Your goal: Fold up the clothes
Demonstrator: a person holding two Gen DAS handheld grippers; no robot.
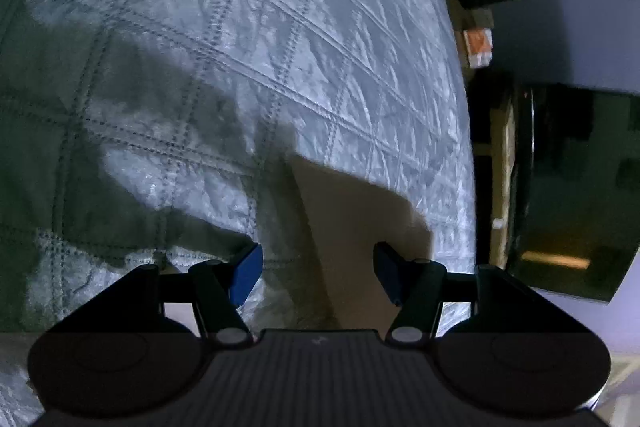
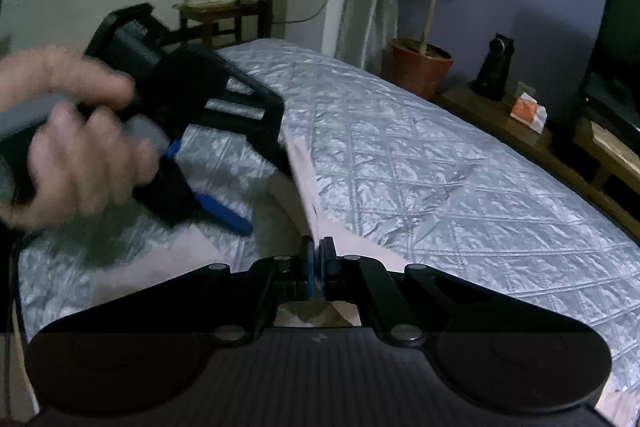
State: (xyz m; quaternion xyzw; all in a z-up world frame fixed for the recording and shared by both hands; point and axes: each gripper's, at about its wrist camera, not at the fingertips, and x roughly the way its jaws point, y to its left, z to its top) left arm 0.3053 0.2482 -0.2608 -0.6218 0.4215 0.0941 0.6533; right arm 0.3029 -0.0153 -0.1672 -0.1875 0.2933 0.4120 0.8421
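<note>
Garment (image 2: 306,179) edge was pinched only in right gripper (image 2: 319,259); w/ left gripper (image 1: 318,273) spread wide & empty, it could've sagged, skewing the fold.

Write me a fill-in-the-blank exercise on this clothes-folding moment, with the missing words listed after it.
1. The right gripper is ____ on the pale pink garment.
2. The left gripper has its jaws ____, holding nothing.
3. The garment lies on a quilted ____ bedspread.
4. In the right wrist view, the terracotta pot beyond the bed holds a ____.

Missing words: shut; open; silver; plant
</note>
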